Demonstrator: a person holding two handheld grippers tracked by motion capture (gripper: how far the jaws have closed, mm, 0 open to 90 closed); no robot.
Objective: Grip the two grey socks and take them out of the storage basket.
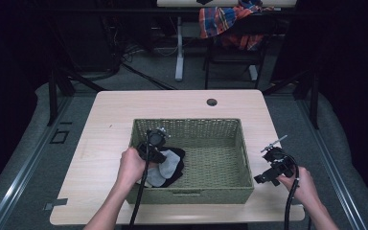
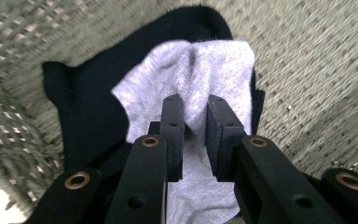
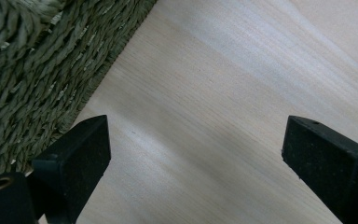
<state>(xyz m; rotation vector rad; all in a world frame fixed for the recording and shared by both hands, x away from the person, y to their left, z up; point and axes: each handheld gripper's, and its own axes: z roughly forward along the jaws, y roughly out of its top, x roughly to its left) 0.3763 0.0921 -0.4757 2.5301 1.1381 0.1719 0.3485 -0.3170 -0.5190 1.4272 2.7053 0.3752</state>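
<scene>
A pale wooden table (image 1: 110,115) stood in a dark room, carrying a green woven basket (image 1: 239,143). My left gripper (image 2: 195,122) reached down into its left end, jaws pinching a fold of the grey sock (image 2: 214,65) lying on a black sock (image 2: 88,107). My right gripper (image 3: 193,149) hovered wide apart over bare tabletop beside the basket.

Basket walls (image 1: 243,158) hem the socks (image 1: 168,165); right basket floor (image 1: 211,160) lies open.
</scene>
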